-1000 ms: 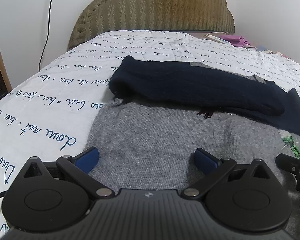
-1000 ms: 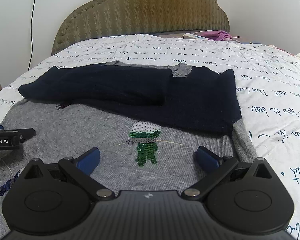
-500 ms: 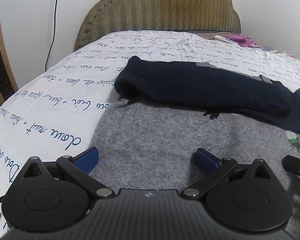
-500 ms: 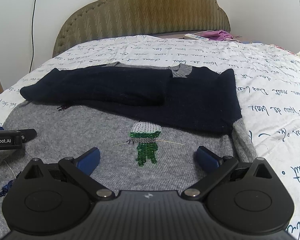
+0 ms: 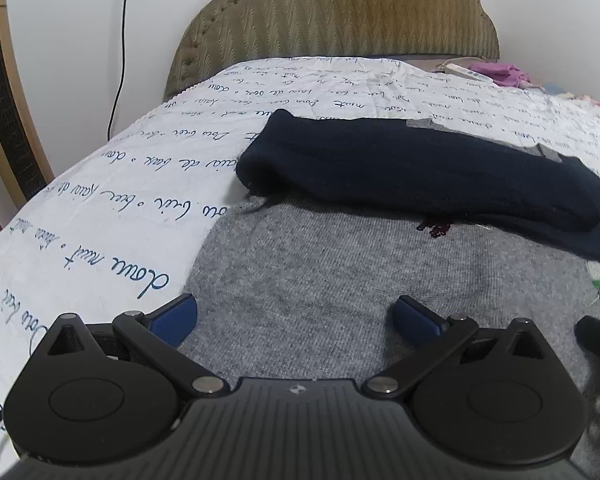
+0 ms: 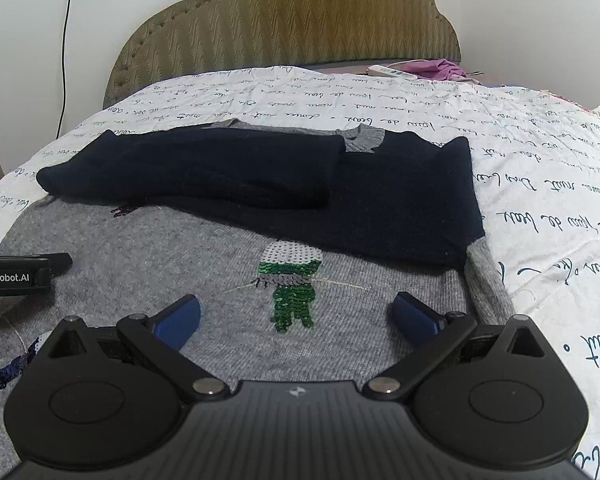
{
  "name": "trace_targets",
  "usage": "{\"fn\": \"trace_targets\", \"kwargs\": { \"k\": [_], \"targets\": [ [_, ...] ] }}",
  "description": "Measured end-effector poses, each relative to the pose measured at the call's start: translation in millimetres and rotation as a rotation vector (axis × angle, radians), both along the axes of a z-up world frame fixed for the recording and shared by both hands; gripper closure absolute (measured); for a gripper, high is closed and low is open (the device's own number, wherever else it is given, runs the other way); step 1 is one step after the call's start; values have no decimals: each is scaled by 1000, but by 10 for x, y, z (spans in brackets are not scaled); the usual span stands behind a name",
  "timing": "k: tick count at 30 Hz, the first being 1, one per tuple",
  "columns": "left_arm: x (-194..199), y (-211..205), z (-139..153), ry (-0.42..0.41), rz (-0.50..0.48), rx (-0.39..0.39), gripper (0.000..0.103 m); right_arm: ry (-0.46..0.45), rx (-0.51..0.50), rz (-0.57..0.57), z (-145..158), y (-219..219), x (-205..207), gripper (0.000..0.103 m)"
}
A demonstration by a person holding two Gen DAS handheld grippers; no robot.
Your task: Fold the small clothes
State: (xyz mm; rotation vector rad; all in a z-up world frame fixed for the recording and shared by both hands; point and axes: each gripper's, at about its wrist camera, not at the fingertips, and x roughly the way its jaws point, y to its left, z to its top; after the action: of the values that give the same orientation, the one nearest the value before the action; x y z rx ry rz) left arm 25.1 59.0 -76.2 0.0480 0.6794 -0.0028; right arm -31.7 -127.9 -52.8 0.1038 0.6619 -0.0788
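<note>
A small grey sweater [image 6: 160, 252] with navy sleeves [image 6: 228, 172] folded across its chest lies flat on the bed. A green and white sequin figure [image 6: 292, 284] is on its front. In the left wrist view the grey body [image 5: 340, 272] lies under the navy sleeve [image 5: 420, 176]. My left gripper [image 5: 292, 316] is open and empty over the sweater's lower left part. My right gripper [image 6: 296, 316] is open and empty over the lower right part, near the sequin figure. The left gripper's side shows in the right wrist view [image 6: 24, 274].
The bed has a white quilt with blue script [image 5: 100, 248] and an olive padded headboard [image 6: 284, 24]. A remote and purple cloth [image 6: 432, 68] lie by the headboard. A black cable [image 6: 64, 60] hangs from a wall socket. A gold-framed object [image 5: 4, 120] stands left of the bed.
The left gripper's view has shifted so that the sweater sits further right in it. The right gripper has barely moved. Both stay open and empty.
</note>
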Motion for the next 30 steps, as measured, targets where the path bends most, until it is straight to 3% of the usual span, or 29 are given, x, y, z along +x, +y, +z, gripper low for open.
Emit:
{"fn": "trace_targets", "kwargs": {
  "k": [2,30],
  "targets": [
    [-47,-8,-32,-27,4,0,0,0,0,0,0,-2,-1,0],
    [-39,-6,-28,-22,3,-5,0,-1,2,1,1,-3,-2,0]
  ]
}}
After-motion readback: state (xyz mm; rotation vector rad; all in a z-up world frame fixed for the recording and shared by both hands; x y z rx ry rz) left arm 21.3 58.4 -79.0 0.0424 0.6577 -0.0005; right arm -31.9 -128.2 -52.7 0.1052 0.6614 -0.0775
